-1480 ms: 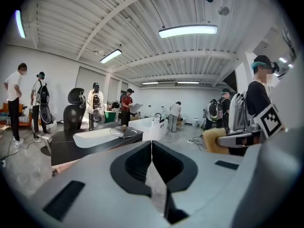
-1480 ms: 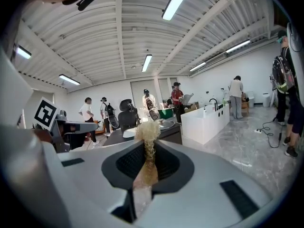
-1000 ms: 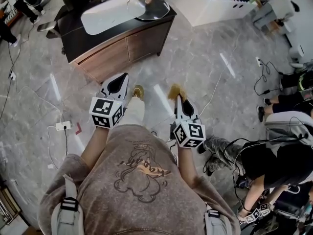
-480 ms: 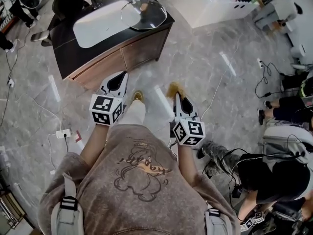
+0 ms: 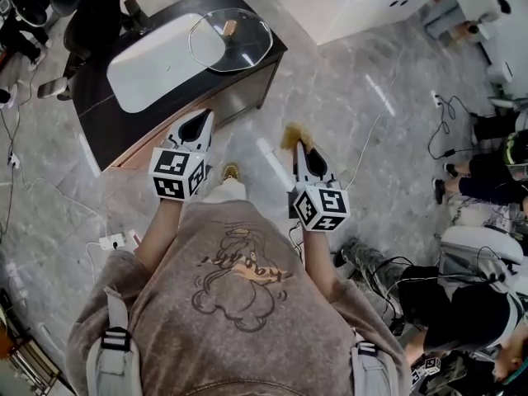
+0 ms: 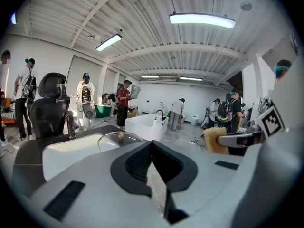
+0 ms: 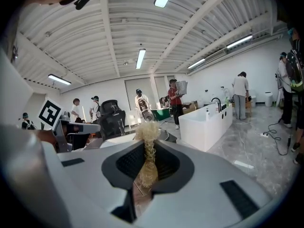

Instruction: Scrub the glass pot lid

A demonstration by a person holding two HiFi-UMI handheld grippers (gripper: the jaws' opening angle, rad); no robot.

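Lid: the glass lid (image 5: 231,41) lay flat at the far right end of the dark tabletop (image 5: 89,118), knob (image 5: 228,28) up. Its left edge reached the right end of the white sink (image 5: 148,64); I could not tell whether it overlapped the basin.

Left: I had the left hand-held gripper (image 5: 202,119) clenched on nothing. In its own view the jaws met with no thing between them. It pointed at the tabletop from the near side, apart from the lid.

Right: the right hand-held gripper (image 5: 299,148) was grasping a straw-coloured scrubber (image 5: 294,134), whose tuft stuck out past the jaw tips. It hung over the grey floor (image 5: 355,114), near and to the right of the tabletop's corner, well apart from the lid.

Position: both grippers were on the near side of the tabletop, neither one over it.

Done: as I judged it, only the tool was ready. I saw no suds or water on the glass, and nothing had touched it.

Left to do: nearly all of it. I had to bring both grippers in over the tabletop, probably steady the lid with the empty one, and rub the scrubber across the glass.

Watch for: a loose lid on a smooth top could slide or tip under pressure.

Around: other people (image 5: 487,180) and cables (image 5: 445,126) were off to the right.
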